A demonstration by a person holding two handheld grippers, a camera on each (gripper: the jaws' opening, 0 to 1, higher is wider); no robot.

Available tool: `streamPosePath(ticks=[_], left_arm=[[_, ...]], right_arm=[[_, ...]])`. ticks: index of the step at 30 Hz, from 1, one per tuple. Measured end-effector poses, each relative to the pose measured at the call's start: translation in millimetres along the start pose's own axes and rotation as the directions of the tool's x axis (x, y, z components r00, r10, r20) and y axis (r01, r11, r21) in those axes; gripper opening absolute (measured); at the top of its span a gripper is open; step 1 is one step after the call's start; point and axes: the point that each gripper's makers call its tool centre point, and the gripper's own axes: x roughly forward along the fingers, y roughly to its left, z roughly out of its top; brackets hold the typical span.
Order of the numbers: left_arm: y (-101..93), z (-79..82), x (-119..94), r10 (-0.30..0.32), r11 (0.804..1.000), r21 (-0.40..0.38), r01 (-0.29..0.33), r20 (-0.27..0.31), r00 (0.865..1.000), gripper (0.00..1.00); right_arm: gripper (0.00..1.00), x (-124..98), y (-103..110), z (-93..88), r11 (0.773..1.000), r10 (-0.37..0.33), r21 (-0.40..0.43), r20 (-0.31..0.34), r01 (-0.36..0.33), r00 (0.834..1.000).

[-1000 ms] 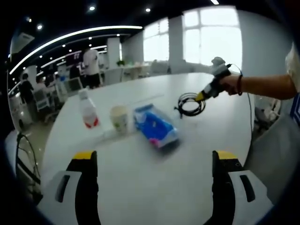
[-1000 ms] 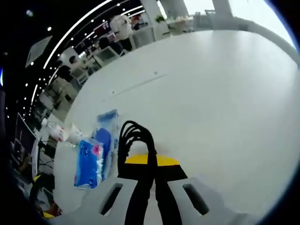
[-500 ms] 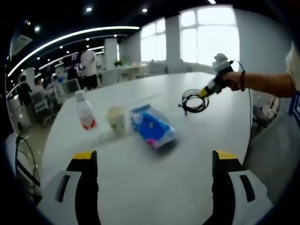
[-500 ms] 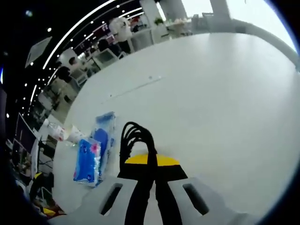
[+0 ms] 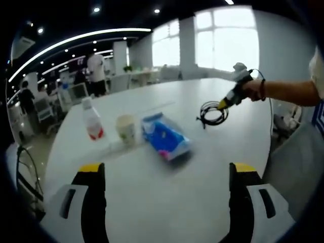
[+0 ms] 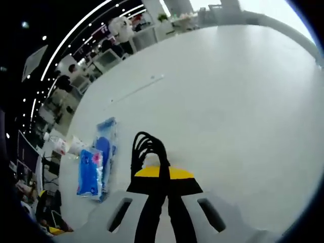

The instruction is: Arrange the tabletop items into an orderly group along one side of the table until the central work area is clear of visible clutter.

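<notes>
Blue pack (image 5: 166, 135); black cable (image 5: 212, 113); white table (image 5: 167, 197).

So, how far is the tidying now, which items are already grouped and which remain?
Done: the bottle, the paper cup and the blue tissue pack lie close together in a row on the white table. In hand: the right gripper is shut on the coiled black cable, held apart from that row. Left: bringing the cable to the group. The left gripper is open and holds nothing.

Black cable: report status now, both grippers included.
Right gripper shut on black cable, coil held off the table. Left gripper open. Bottle, cup, blue pack grouped; nothing blocking.
</notes>
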Motion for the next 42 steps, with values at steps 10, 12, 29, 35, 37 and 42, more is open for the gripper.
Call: streamPosePath(ticks=[10,12,29,35,37,42], left_arm=[[1.5,-0.4,1.4,0.003,1.0,-0.007,-0.003,-0.003,1.0,0.99],[1.3,0.3,1.9,0.003,1.0,-0.008,-0.003,0.0,1.0,0.99],[2.2,2.2,2.1,0.007,1.0,-0.017,-0.006,0.011,1.0,0.99],[1.7,1.3,2.3,0.006,1.0,-0.012,-0.006,0.006,1.0,0.99],[2.9,1.4,1.5,0.012,1.0,-0.014,-0.012,0.009,1.0,0.99],[4.6,1.3,1.0,0.021,1.0,-0.009,-0.021,0.006,1.0,0.99]], right_arm=[[0.02,14.8,-23.6,-9.8,0.999,-0.035,0.039,-0.027,0.036,0.999],[0.02,18.6,-27.4,-11.8,0.998,-0.042,0.039,-0.03,0.043,0.999],[0.05,34.1,-39.0,-26.8,0.997,-0.08,-0.015,-0.061,0.079,0.995],[0.11,37.6,-38.8,-29.0,0.99,-0.094,-0.108,-0.064,0.087,0.993],[0.14,36.7,-37.1,-28.7,0.989,-0.094,-0.118,-0.061,0.087,0.994],[0.34,35.9,-31.4,-23.5,0.991,-0.084,-0.108,-0.039,0.079,0.996]])
